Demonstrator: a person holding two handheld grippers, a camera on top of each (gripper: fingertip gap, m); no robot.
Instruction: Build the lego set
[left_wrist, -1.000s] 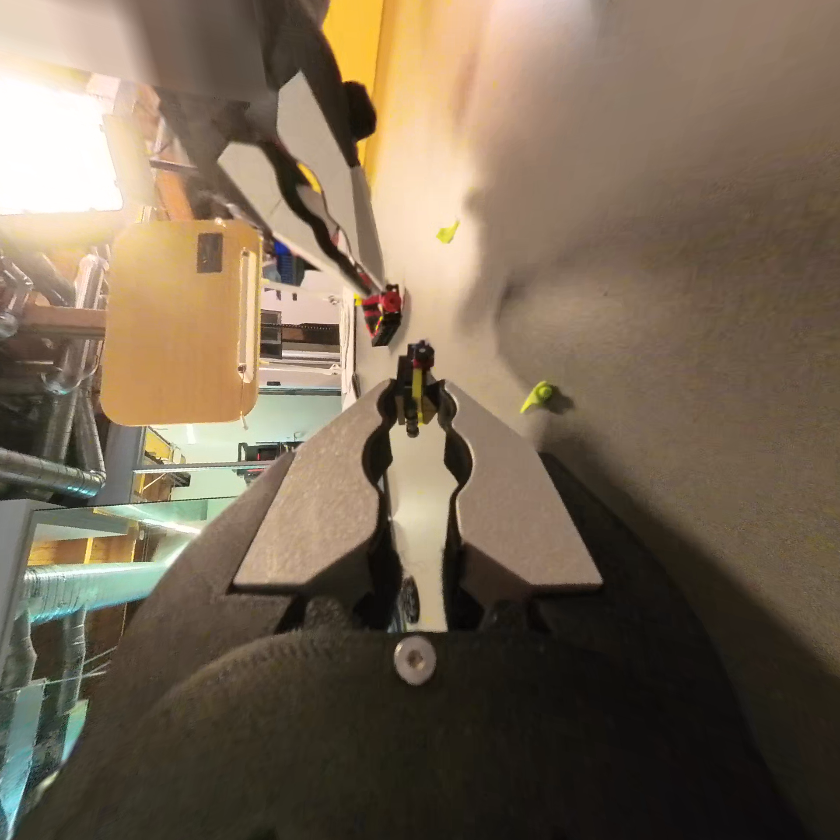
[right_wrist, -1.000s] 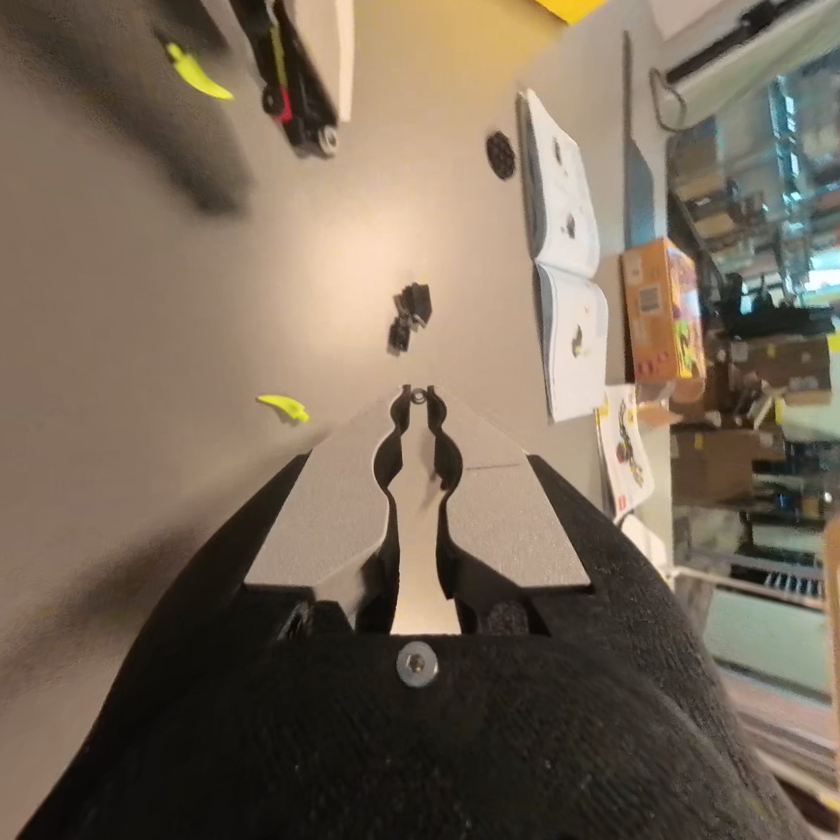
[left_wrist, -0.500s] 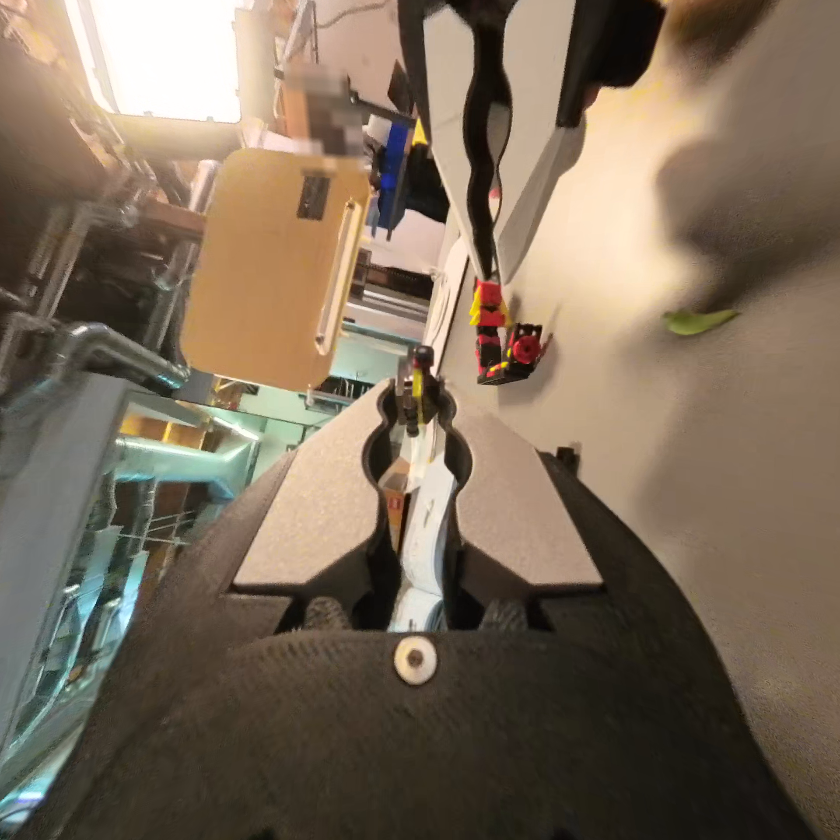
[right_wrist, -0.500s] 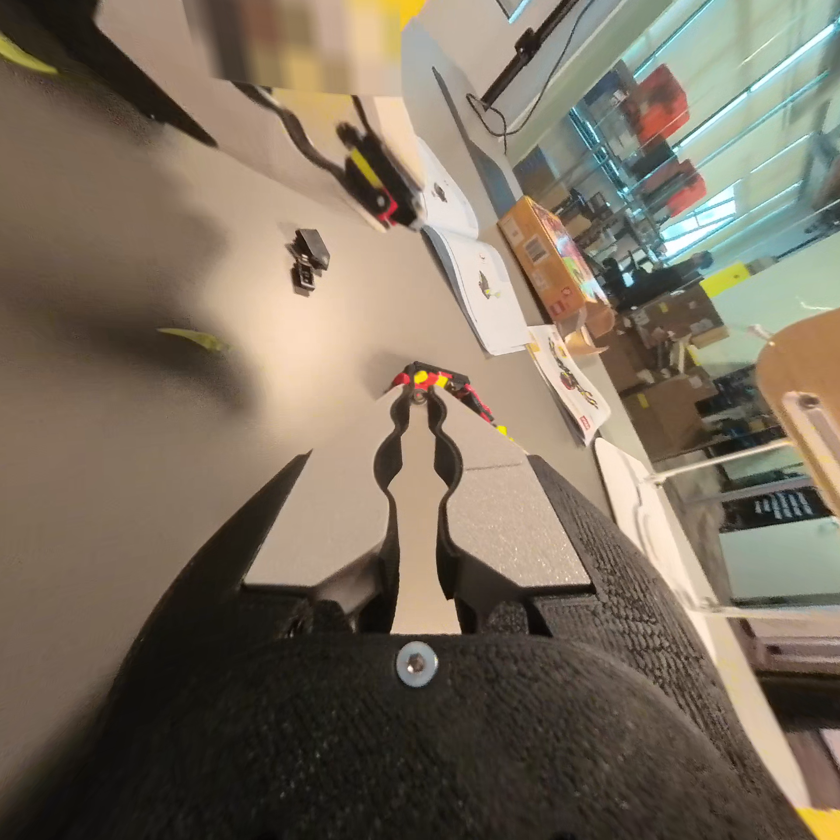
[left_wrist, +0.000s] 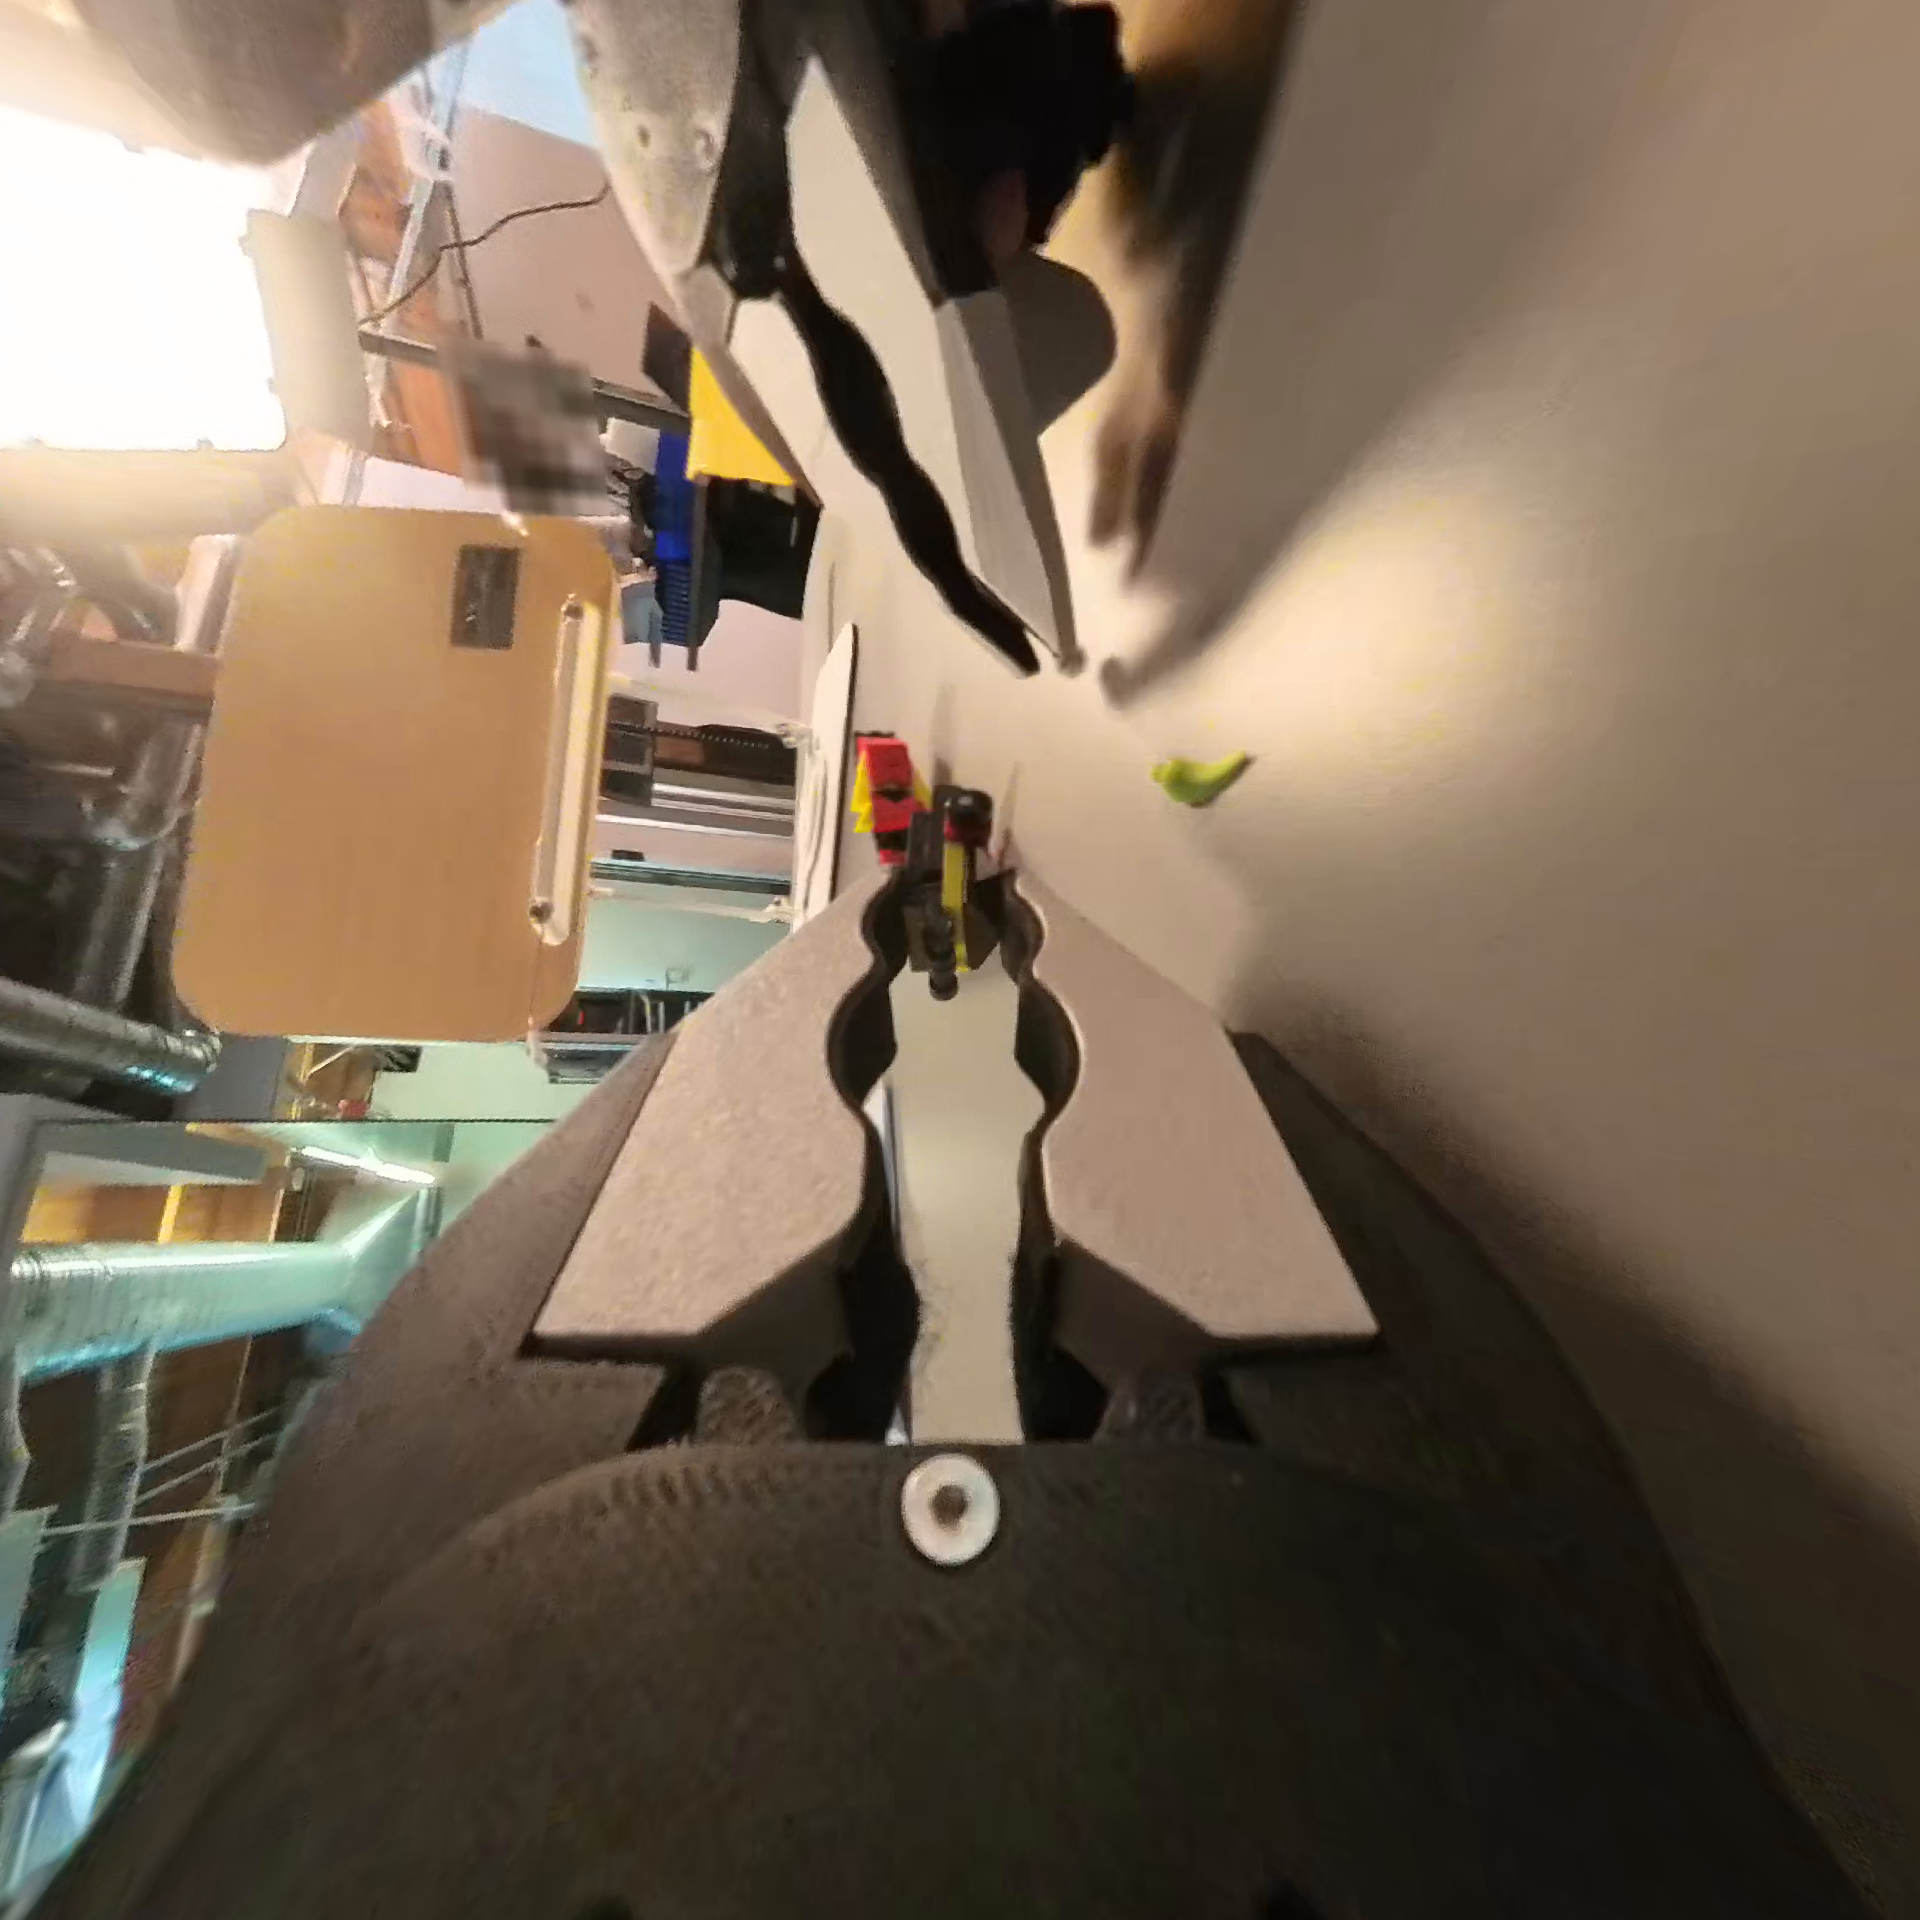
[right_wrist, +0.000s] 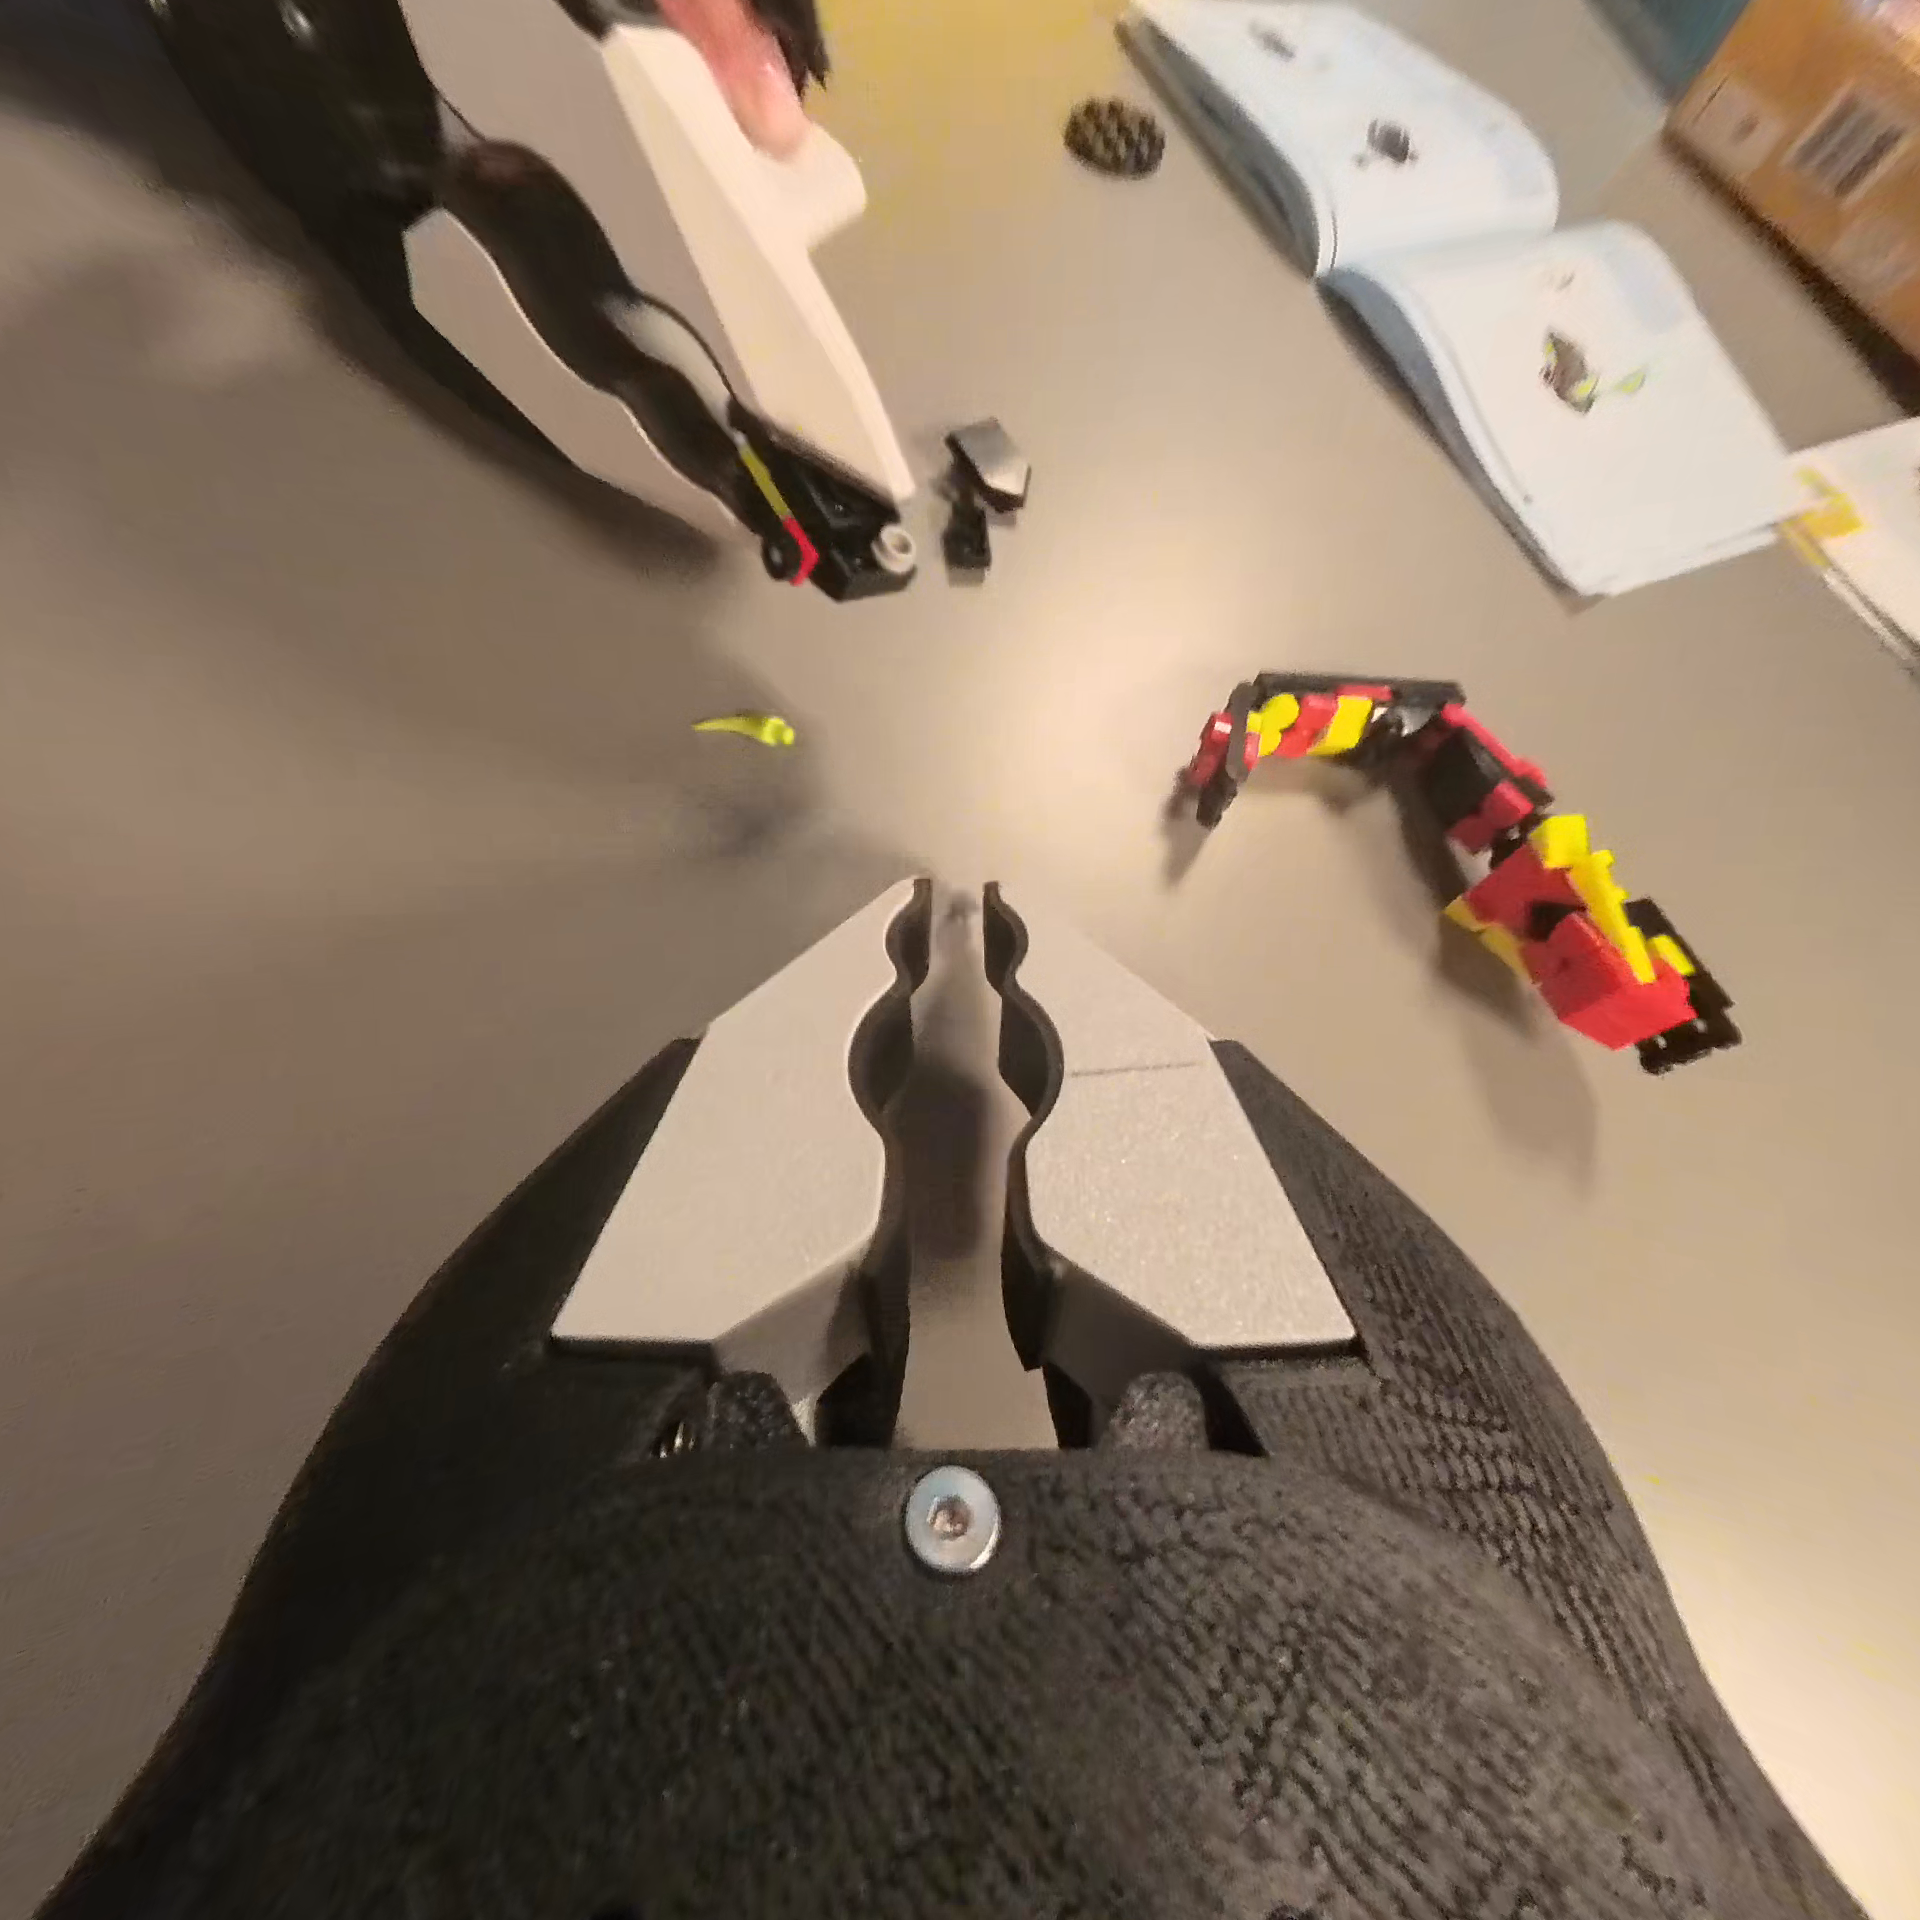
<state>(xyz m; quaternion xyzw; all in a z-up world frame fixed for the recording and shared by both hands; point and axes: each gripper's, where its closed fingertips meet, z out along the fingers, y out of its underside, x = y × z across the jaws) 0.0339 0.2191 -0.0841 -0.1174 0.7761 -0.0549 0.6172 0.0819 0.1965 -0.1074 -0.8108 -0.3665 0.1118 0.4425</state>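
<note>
My left gripper (left_wrist: 940, 894) is shut on a small black lego assembly (left_wrist: 943, 883) with a yellow strip and a red tip; the right wrist view shows the gripper (right_wrist: 831, 509) at upper left, holding the assembly (right_wrist: 842, 540) just above the table. My right gripper (right_wrist: 951, 899) is nearly closed on a tiny grey piece (right_wrist: 956, 916), blurred, over the bare table; it also shows in the left wrist view (left_wrist: 1039, 655). A red, yellow and black lego model (right_wrist: 1455, 831) lies to the right, and shows in the left wrist view (left_wrist: 883, 790).
Loose black pieces (right_wrist: 982, 483) lie next to the held assembly. A lime green claw piece (right_wrist: 748, 727) lies on the grey table (right_wrist: 312, 935). An open instruction booklet (right_wrist: 1507, 343), a black round part (right_wrist: 1114, 130) and an orange box (right_wrist: 1818, 135) are farther back. A wooden chair back (left_wrist: 395, 769) stands beyond the table edge.
My right gripper has swung down toward the table, bringing the red and yellow model into view at its right. My left gripper has shifted, still holding the black assembly, now next to the loose black pieces.
</note>
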